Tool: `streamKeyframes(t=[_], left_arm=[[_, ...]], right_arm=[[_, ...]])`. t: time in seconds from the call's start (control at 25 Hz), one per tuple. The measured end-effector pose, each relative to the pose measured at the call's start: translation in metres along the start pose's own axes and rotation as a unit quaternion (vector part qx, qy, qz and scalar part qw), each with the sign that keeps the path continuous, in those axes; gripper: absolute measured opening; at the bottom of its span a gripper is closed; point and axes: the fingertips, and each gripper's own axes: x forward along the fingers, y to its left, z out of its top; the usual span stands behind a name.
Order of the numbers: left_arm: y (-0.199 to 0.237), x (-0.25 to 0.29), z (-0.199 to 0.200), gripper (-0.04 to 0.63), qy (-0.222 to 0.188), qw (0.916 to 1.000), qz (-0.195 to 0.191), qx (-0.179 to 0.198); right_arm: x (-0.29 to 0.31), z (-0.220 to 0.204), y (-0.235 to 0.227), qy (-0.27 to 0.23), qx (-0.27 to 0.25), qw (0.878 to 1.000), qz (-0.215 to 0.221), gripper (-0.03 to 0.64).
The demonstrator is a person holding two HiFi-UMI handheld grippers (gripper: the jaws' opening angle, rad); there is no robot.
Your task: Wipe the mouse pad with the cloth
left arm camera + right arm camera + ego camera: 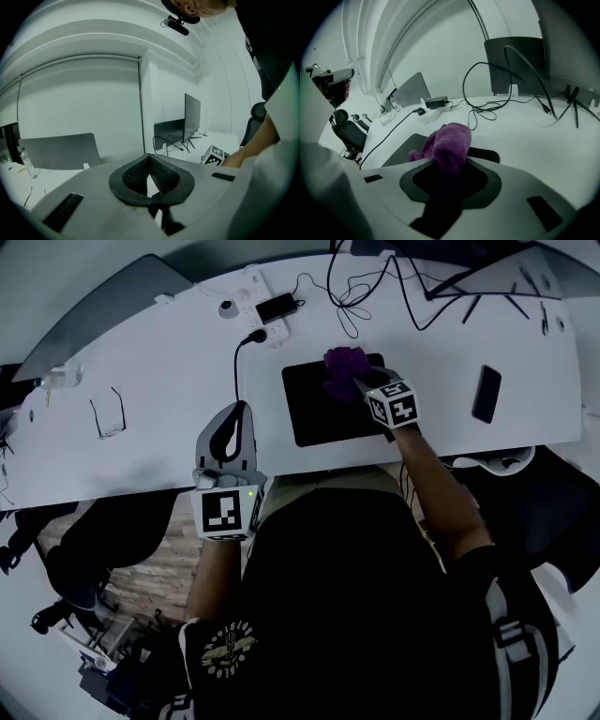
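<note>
On the white desk lies a black mouse pad, also seen low in the right gripper view as a dark sheet. A bunched purple cloth rests on the pad's far right part. My right gripper is shut on that cloth, which spills out of the jaws onto the pad. My left gripper hovers at the desk's front edge, left of the pad, shut with nothing in it. Its camera faces the wall and catches the right gripper's marker cube.
A power strip with a black adapter and tangled cables lies behind the pad. Glasses sit far left, a phone right of the pad. A grey laptop stands at back left.
</note>
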Motion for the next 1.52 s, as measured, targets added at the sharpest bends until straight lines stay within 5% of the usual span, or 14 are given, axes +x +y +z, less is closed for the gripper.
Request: streamKeyframes(t=[0.52,0.8,1.08,1.32,1.52], left_arm=[[-0.015,-0.003,0.012,0.002,-0.038,0.9992,0.008,-0.006],[-0.012,-0.014,0.012,0.002,-0.058,0.9978,0.027,-0.016],[-0.013,-0.034,0.009,0.002,-0.06,0.9968,0.05,-0.016],[-0.012,-0.049,-0.005,0.002,-0.057,0.996,0.065,-0.021],[-0.006,-0.058,-0.019,0.002,-0.037,0.9962,0.075,-0.026]], right_arm=[[-0.051,-0.015,-0.057,-0.003,0.006,0.997,-0.081,0.112],[-0.082,0.041,0.057,-0.086,-0.06,0.994,0.036,0.112],[-0.075,0.045,0.166,-0.09,-0.091,0.978,0.165,0.112],[-0.024,-0.012,0.183,-0.013,-0.084,0.978,0.189,0.112],[-0.007,-0.048,0.148,0.029,-0.097,0.985,0.137,0.112]])
